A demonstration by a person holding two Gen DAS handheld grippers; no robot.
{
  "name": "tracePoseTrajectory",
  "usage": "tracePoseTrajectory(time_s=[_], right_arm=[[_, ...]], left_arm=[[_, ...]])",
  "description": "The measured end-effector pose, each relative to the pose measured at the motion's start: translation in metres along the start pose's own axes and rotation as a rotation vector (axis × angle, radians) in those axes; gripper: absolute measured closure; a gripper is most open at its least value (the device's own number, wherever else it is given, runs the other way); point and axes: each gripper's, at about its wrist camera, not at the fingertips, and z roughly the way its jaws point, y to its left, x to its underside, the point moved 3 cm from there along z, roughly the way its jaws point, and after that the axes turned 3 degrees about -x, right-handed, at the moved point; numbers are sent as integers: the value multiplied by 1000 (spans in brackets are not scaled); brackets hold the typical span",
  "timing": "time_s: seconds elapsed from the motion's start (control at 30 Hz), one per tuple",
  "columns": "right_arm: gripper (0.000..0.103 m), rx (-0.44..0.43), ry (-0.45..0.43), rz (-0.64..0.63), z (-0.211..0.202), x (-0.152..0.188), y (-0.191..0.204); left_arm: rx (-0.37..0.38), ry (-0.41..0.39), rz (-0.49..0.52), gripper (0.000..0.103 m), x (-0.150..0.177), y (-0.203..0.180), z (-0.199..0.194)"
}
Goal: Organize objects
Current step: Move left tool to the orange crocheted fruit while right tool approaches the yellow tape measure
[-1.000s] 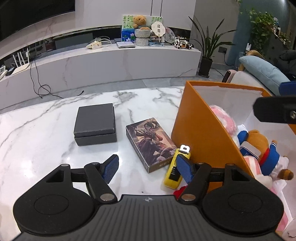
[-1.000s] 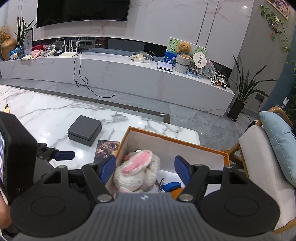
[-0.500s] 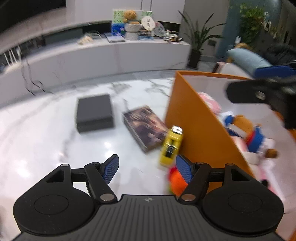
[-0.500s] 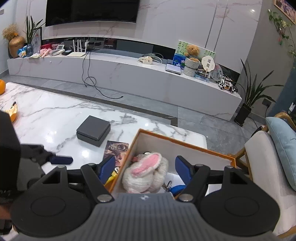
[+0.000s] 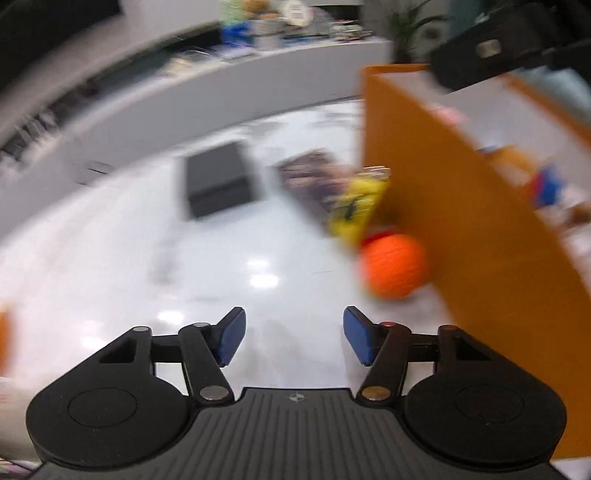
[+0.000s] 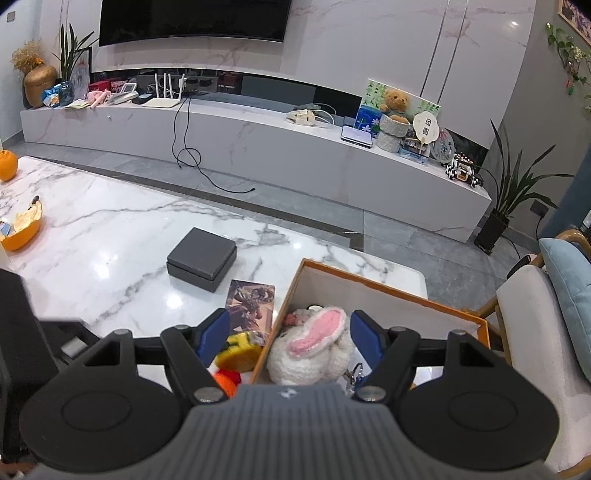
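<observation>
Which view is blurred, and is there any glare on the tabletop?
Left wrist view: heavy motion smear on the orange box, orange ball, yellow toy and dark grey box; only the left gripper itself is sharp, and ceiling-light glare spots sit on the marble table. Right wrist view: sharp, with fisheye bending the TV console and milder glare beside the grey box.

A home living room: wall television (image 6: 192, 18), long marble media console (image 6: 258, 136) (teddy bear (image 6: 395, 101) on display), cushioned armchair (image 6: 535, 332).
</observation>
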Motion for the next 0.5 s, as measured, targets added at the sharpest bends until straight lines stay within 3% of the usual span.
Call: tracePoseTrajectory(time_s=[0.07,0.17,0.23,0.37,0.5], right_arm=[[29,4,-2,4,-1,0,-3],[29,4,-8,12,-1,-2,-5],[29,0,-11,15,-1,-3,-3],[29,-7,-8,5,-1,-3,1],[29,-2,1,-1,-1,0,-1]], left_arm=[[8,-12,-30,32,1,9,-4],[158,-66,-111,23,-2,14,-12],[223,-103,-103,22,-5,5,-16],[225,-135,-39,22,-11,-18,-9],[285,-105,-108,23,-16,-18,9]])
